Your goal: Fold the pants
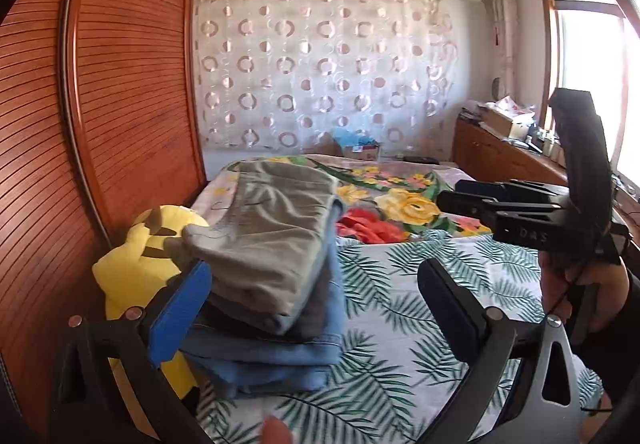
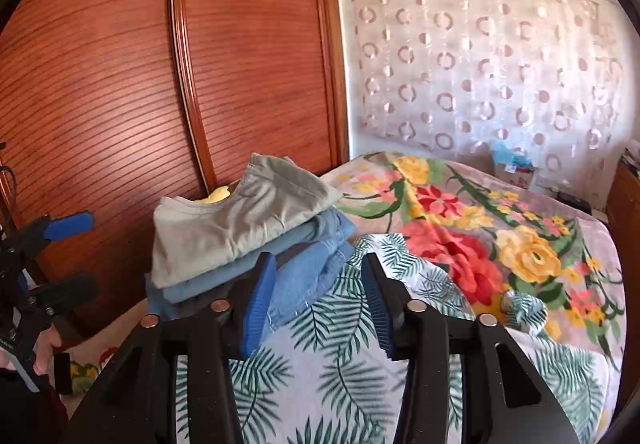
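The folded grey pants (image 1: 272,240) top a stack of denim (image 1: 276,356) just ahead of the left gripper (image 1: 312,308), nearer its left finger; its jaws stand wide apart. The right gripper (image 2: 316,308), also parted and empty, has the stack ahead-left

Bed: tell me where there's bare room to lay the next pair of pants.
Free: the leaf-print sheet right of the folded stack, up to the floral blanket. That blanket is also bare back to the curtain. Crowded: the left edge, with the stack and the yellow plush against the wardrobe.
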Demonstrator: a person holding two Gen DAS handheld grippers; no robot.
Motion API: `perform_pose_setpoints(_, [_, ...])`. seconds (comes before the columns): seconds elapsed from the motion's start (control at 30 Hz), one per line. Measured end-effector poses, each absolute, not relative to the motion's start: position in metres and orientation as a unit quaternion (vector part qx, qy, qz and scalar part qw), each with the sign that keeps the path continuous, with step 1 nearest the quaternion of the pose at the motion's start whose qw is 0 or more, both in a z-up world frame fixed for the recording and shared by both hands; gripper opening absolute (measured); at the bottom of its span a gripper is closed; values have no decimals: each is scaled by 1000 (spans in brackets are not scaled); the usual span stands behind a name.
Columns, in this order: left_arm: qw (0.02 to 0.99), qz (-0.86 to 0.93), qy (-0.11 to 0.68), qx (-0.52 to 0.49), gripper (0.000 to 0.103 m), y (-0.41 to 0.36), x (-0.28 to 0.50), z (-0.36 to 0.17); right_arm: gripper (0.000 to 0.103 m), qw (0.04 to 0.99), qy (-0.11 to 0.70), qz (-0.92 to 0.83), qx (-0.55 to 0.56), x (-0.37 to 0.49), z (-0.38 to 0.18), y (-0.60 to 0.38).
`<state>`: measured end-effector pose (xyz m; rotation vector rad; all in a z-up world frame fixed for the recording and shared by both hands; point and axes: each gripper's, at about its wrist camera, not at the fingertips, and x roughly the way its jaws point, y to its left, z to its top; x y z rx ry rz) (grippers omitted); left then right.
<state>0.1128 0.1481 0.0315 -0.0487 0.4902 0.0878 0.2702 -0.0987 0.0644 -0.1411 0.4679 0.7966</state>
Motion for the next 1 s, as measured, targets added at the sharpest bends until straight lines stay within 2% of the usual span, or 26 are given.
perform_pose_setpoints(0.13, [970,37,238,-26,103,136,105,34,56,906,212,361,-65,237,65,-115])
perform_pose_setpoints(0.6, [971,-9,240,-16,103,84,85,33,58,935,213,279,-55,145,67,-151])
perform_pose_setpoints(0.77, [971,-28,237,-17,103,67,74,35,66,945,214,243,-43,119,73,-153])
perform_pose_setpoints(1.0, [972,-47,231,-14,103,42,63,40,69,955,219,198,-29,87,81,-158])
